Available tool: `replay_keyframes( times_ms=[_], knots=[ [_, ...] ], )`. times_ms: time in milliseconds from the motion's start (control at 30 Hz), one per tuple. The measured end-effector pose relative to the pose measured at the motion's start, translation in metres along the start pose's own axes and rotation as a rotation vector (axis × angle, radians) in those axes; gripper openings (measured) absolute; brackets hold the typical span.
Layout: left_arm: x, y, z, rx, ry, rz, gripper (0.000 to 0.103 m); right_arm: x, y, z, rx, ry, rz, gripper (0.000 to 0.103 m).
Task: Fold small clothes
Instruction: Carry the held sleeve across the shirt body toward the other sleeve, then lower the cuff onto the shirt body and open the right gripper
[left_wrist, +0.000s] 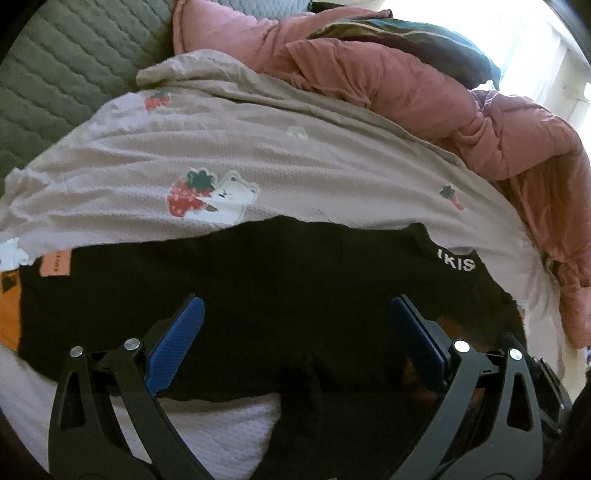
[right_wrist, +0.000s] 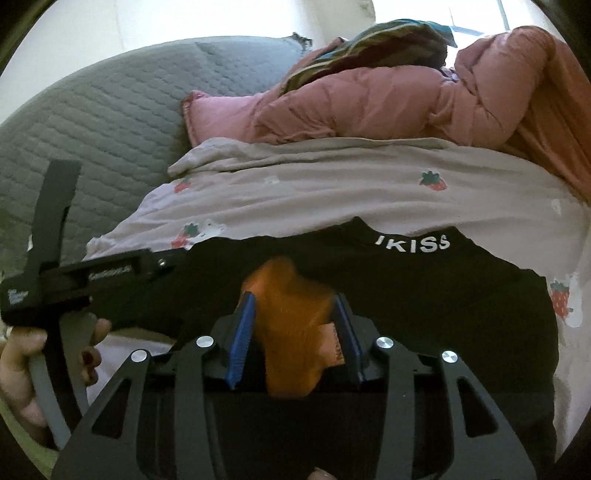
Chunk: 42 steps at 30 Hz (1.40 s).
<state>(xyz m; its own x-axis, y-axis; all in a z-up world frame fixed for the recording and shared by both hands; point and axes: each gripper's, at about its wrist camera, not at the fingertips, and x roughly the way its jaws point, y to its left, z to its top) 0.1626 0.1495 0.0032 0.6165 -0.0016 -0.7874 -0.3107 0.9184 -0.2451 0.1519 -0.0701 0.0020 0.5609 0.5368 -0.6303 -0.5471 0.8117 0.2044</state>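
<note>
Black cloth, a small garment (left_wrist: 280, 295) lettered in white, lay flat on the strawberry-print bedsheet (left_wrist: 258, 155) near the bed's front edge, a pink quilt (left_wrist: 424, 92) heaped toward the far edge. The left gripper (left_wrist: 295, 343) hovered over it, fingers wide apart and empty. The right gripper (right_wrist: 295, 325) had an orange cloth (right_wrist: 291, 314) between fingers that looked loose around it.

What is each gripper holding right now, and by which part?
The left gripper holds nothing, open above the black garment. An orange cloth sits bunched between the right gripper's pads; whether they press it cannot be told.
</note>
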Motion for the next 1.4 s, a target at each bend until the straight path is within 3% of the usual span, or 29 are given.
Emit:
replay_keyframes(
  times_ms=[133,300,400,467,533,733,867,900,967,1000,1067,1200,1400],
  knots=[
    [0.004,0.004,-0.002,-0.038,0.027,-0.108,0.095,-0.011,-0.003,-0.003,-0.001,-0.014,0.006,0.049],
    [0.011,-0.003,-0.010,-0.024,0.079,-0.159,0.094,-0.020,-0.028,-0.005,0.072,-0.020,-0.039,0.052],
    [0.015,-0.015,-0.018,0.024,0.108,-0.168,0.084,-0.031,-0.047,-0.008,0.118,-0.035,-0.080,0.053],
    [0.019,-0.023,-0.026,0.058,0.140,-0.172,0.068,-0.038,-0.058,-0.010,0.138,-0.043,-0.102,0.054],
    [0.025,-0.029,-0.033,0.075,0.172,-0.180,0.060,-0.047,-0.069,-0.013,0.154,-0.053,-0.128,0.055],
    [0.036,-0.036,-0.051,0.080,0.228,-0.179,0.057,-0.065,-0.098,-0.020,0.196,-0.077,-0.179,0.055],
    [0.040,-0.044,-0.059,0.114,0.219,-0.139,0.055,-0.071,-0.110,-0.024,0.222,-0.087,-0.198,0.055],
    [0.040,-0.047,-0.062,0.130,0.210,-0.126,0.051,-0.071,-0.112,-0.024,0.226,-0.088,-0.201,0.055],
    [0.041,-0.050,-0.065,0.151,0.209,-0.117,0.030,-0.072,-0.116,-0.025,0.236,-0.090,-0.203,0.055],
    [0.041,-0.052,-0.067,0.160,0.202,-0.103,0.028,-0.072,-0.117,-0.026,0.239,-0.091,-0.205,0.055],
    [0.038,-0.055,-0.066,0.186,0.177,-0.091,0.015,-0.072,-0.120,-0.026,0.244,-0.094,-0.209,0.055],
    [0.028,-0.053,-0.057,0.180,0.136,-0.160,0.009,-0.075,-0.127,-0.027,0.253,-0.101,-0.226,0.055],
    [0.010,-0.062,-0.036,0.218,0.055,-0.190,0.009,-0.080,-0.143,-0.031,0.277,-0.105,-0.271,0.055]
  ],
)
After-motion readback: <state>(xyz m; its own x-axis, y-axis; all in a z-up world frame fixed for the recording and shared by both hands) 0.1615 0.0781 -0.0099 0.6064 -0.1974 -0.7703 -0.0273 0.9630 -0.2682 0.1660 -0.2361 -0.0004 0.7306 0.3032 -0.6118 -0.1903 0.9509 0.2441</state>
